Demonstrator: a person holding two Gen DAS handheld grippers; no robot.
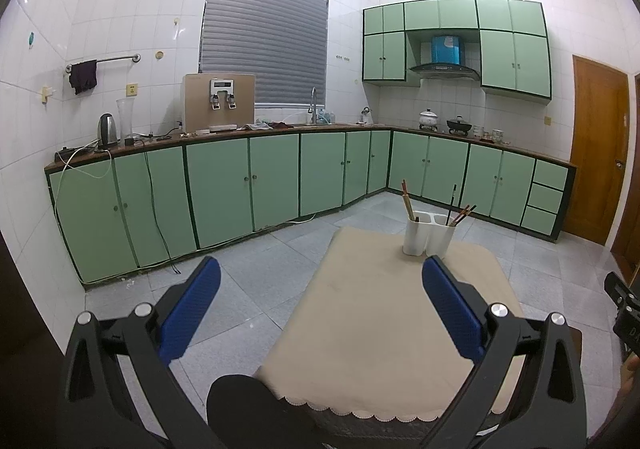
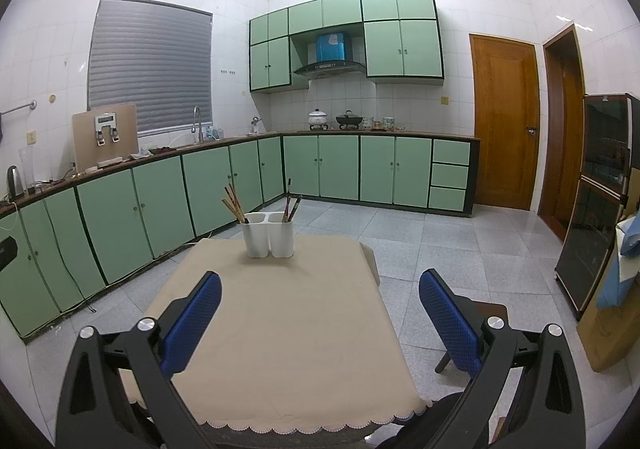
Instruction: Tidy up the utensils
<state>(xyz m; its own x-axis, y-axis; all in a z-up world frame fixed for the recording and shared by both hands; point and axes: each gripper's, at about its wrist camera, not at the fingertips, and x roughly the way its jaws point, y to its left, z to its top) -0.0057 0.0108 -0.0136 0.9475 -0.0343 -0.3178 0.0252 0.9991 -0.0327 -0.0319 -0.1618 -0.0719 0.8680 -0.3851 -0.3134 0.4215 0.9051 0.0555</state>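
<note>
White two-compartment utensil holder (image 2: pixel 268 235) stands at the far end of the cloth-covered tabletop (image 2: pixel 288 329), chopsticks (image 2: pixel 234 203) left, dark utensils (image 2: pixel 290 205) right. Nothing loose remains; sorting looks finished. Left claw (image 1: pixel 321 309) and right claw (image 2: pixel 320 323) hang near, fingers apart, empty.

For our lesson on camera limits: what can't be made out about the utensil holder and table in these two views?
- Chopsticks: lower ends hidden inside the white two-compartment holder, both views; exact count too small.
- Holder's interior: hidden by its walls.
- Table's near edge: covered by the beige tablecloth.
- Left gripper, right gripper: bases cut off by the frame.
</note>
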